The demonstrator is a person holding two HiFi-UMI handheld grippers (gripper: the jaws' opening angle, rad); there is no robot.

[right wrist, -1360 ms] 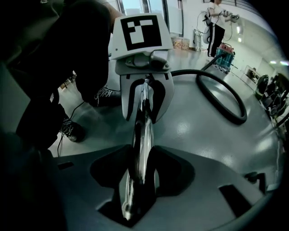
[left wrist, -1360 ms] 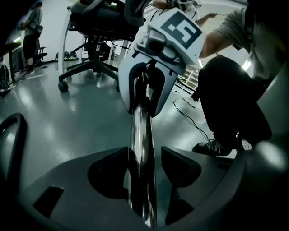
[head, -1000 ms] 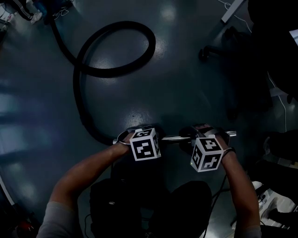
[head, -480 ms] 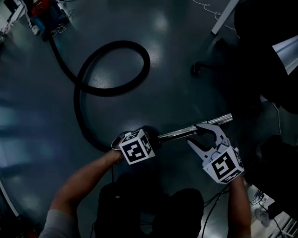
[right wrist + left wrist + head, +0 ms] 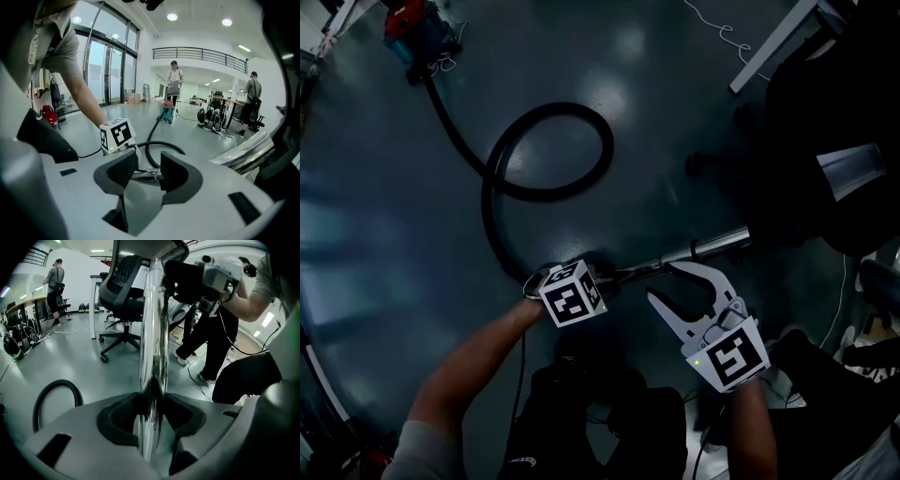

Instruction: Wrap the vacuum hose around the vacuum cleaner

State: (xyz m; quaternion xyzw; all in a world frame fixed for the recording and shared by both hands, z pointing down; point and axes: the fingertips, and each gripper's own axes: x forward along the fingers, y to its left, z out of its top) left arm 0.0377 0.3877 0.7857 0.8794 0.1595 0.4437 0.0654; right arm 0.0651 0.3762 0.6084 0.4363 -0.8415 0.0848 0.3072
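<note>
Over the floor (image 5: pixel 694 112), left gripper (image 5: pixel 151 411) is clamping the slick, stiff chrome wand (image 5: pixel 712 246), likely the best handle; right gripper (image 5: pixel 666 281) is gaping empty; floppy hose (image 5: pixel 562 106) trailing.

Left gripper (image 5: pixel 152 404): jaws closed, with both dark pads pressed against the chrome tube (image 5: pixel 154 310), which runs straight out between them. Left forearm (image 5: pixel 473 361): bare, extended forward from the lower left, with the marker cube (image 5: pixel 572 295) facing up.

Right gripper (image 5: pixel 670 286): jaws apart, nothing clamped, tips aimed up and to the left towards the left gripper. Right forearm (image 5: pixel 750 436): enters from the bottom edge.
</note>
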